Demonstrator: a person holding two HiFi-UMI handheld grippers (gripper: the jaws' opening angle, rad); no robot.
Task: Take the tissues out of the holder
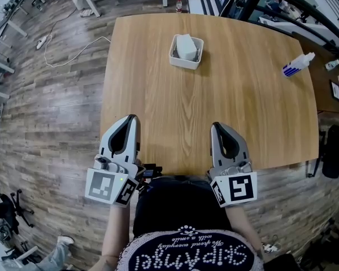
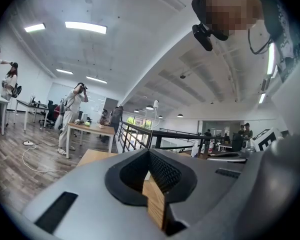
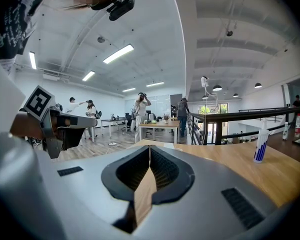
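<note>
Both left gripper (image 1: 132,119) and right gripper (image 1: 217,126) sit closed, empty, at the table (image 1: 152,95) edge.
Tissues (image 1: 185,45) stand in the holder (image 1: 182,63) well ahead.

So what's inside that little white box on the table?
White tissues sit in the holder, rising just above its rim. They cover its bottom, so whatever lies beneath them cannot be seen.
</note>
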